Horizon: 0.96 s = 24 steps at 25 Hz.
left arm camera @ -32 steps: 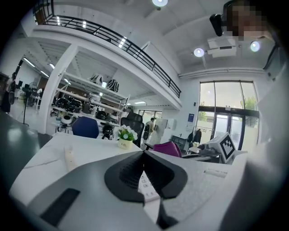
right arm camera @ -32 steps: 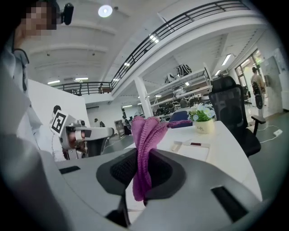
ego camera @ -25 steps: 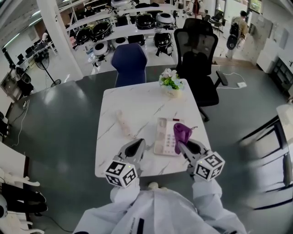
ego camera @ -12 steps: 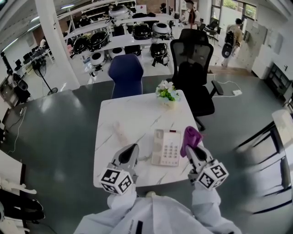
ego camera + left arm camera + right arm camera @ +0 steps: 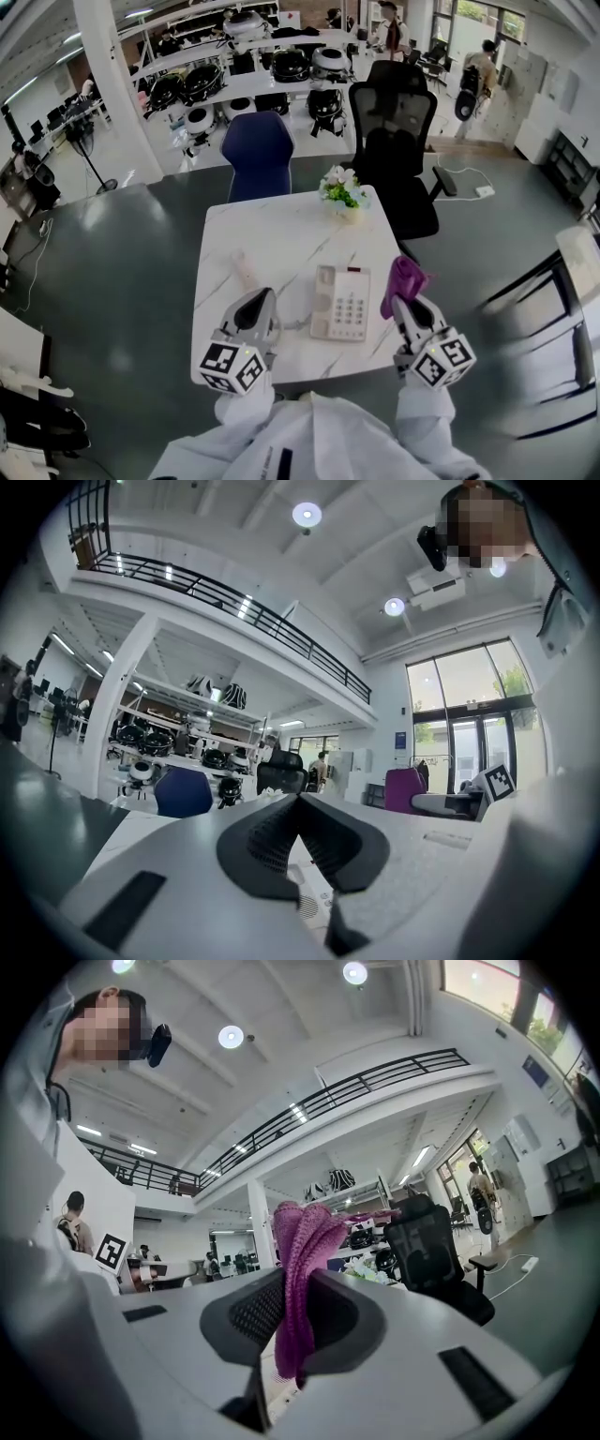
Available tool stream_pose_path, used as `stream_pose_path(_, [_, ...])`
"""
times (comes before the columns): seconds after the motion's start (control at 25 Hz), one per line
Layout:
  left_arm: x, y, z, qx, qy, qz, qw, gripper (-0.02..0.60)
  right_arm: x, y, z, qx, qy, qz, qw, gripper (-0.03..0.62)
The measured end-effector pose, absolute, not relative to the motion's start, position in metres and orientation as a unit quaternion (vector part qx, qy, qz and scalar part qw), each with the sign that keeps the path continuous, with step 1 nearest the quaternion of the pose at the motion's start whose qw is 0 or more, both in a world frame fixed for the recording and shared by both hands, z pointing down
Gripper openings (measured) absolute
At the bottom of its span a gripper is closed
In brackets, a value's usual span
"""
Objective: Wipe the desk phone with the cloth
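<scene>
Currently right hand-held gripper (image 5: 298,1312) pinches cloth (image 5: 302,1241), seemingly just right of phone (image 5: 342,302).

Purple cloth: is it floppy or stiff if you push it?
Probably floppy: the purple cloth bunches in soft folds where the right gripper pinches it, and a tail droops below. It looks knitted, so likely light and not slippery. Pushed on the desk phone, it should squash around the buttons.

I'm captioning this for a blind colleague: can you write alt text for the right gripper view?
The right tool is shut on a purple cloth, which stands up between its jaws. Behind are a black office chair, a pillar and a railed balcony.
</scene>
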<state>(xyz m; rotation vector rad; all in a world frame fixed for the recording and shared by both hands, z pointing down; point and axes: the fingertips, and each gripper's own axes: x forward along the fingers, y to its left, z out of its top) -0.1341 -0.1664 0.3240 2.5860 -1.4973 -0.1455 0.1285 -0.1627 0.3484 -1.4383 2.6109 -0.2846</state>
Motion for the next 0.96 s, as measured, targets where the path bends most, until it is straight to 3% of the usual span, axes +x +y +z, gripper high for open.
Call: stream_pose_path(0.96, [-0.146,-0.178,0.334,0.859,-0.505,-0.036,0.08,-0.003,0.125,-0.175,0.359,-0.493,0.863,-0.095,0.06,0.04])
